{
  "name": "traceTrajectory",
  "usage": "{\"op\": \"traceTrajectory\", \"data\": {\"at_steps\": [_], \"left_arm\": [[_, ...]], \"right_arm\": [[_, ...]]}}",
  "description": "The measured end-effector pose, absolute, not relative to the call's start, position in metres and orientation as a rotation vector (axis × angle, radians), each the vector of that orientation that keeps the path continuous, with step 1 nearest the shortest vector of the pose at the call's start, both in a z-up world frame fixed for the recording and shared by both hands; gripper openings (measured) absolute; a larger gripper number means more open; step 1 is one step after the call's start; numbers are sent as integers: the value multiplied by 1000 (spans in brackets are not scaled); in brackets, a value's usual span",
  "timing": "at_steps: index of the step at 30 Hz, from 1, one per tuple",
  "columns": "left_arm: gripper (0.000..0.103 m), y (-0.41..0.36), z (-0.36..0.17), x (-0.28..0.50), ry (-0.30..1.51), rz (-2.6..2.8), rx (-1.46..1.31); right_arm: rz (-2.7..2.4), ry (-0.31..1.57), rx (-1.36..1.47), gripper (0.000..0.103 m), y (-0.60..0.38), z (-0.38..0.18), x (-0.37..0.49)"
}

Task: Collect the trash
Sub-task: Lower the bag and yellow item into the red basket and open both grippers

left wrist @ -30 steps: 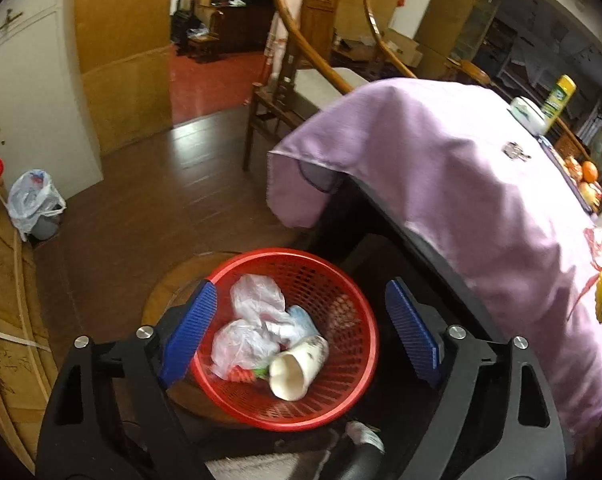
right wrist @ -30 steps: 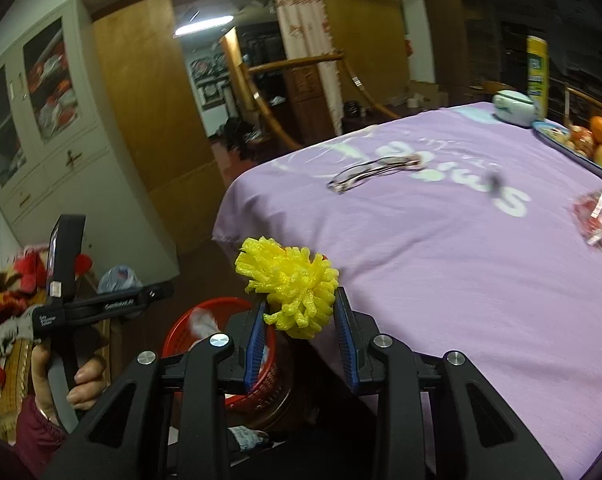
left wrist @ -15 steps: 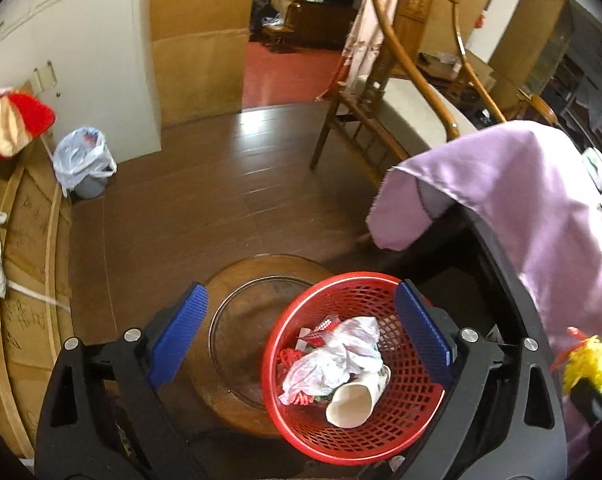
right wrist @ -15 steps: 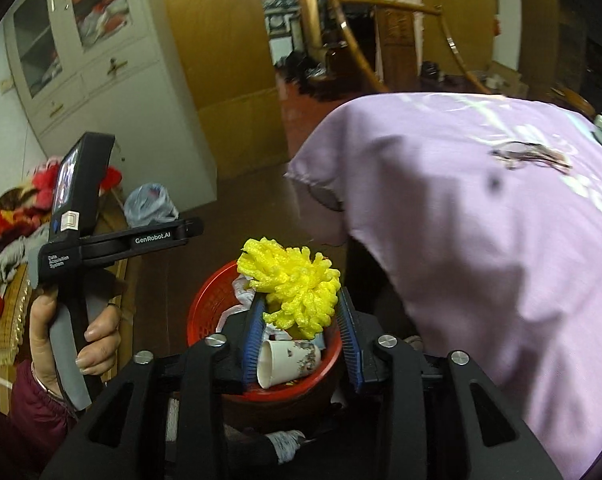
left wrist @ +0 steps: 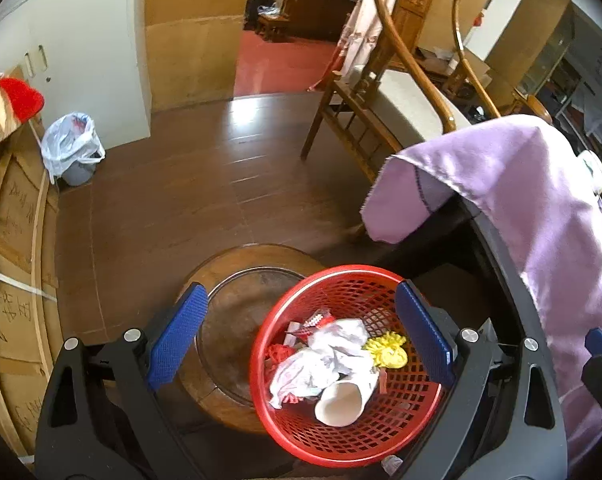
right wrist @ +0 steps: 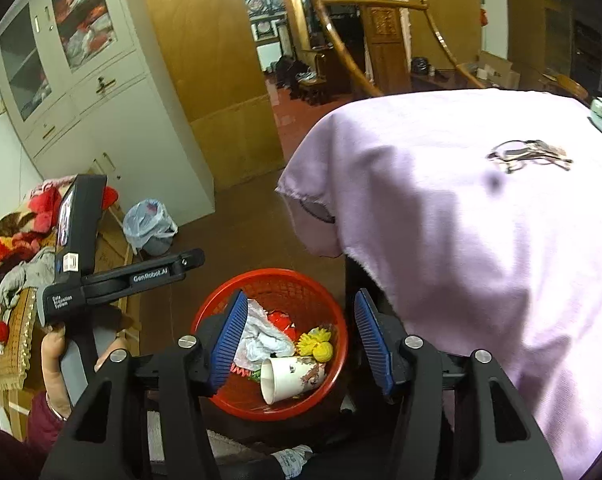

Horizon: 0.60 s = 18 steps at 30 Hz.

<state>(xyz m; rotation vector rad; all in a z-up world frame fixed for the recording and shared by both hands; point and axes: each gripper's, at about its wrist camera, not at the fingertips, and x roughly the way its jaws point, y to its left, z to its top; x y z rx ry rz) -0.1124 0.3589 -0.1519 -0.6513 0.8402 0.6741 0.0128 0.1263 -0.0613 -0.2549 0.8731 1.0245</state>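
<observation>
A red mesh basket [left wrist: 301,440] [right wrist: 221,304] sits on a round wooden stool [left wrist: 237,320] beside the purple-clothed table [left wrist: 541,200] [right wrist: 481,240]. Inside lie a yellow foam net [left wrist: 385,351] [right wrist: 317,346], a white paper cup [left wrist: 343,398] [right wrist: 293,376] on its side, and crumpled white plastic [left wrist: 321,360] [right wrist: 261,340]. My right gripper [right wrist: 301,340] hangs above the basket, its jaws opening, nothing between them. My left gripper [left wrist: 301,340] stands wide open over the basket's left side, holding nothing. The left gripper's handle [right wrist: 125,276] shows in the right wrist view, held by a hand [right wrist: 55,364].
A wooden chair [left wrist: 389,92] stands behind the table's corner. A small bin lined with a white bag [left wrist: 75,148] [right wrist: 149,224] sits by the white cabinet [right wrist: 85,92]. Eyeglasses [right wrist: 529,156] lie on the cloth. Cardboard [left wrist: 17,240] and red fabric [left wrist: 5,108] stand at left.
The right gripper swung from over the table to above the basket and let go of the yellow foam net, which now lies in the basket. The left gripper shifted left of the basket.
</observation>
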Motion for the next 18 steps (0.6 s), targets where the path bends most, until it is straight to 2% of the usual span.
{"op": "traceTrajectory", "data": {"at_steps": [9,18], "left_arm": [[91,307,-121,-96,816,585,-529],[94,236,-88,-75,795,422,-413]], "right_arm": [[943,778,-159,60,79,-37,11],[776,669,-46,65,-25,-18,16]]}}
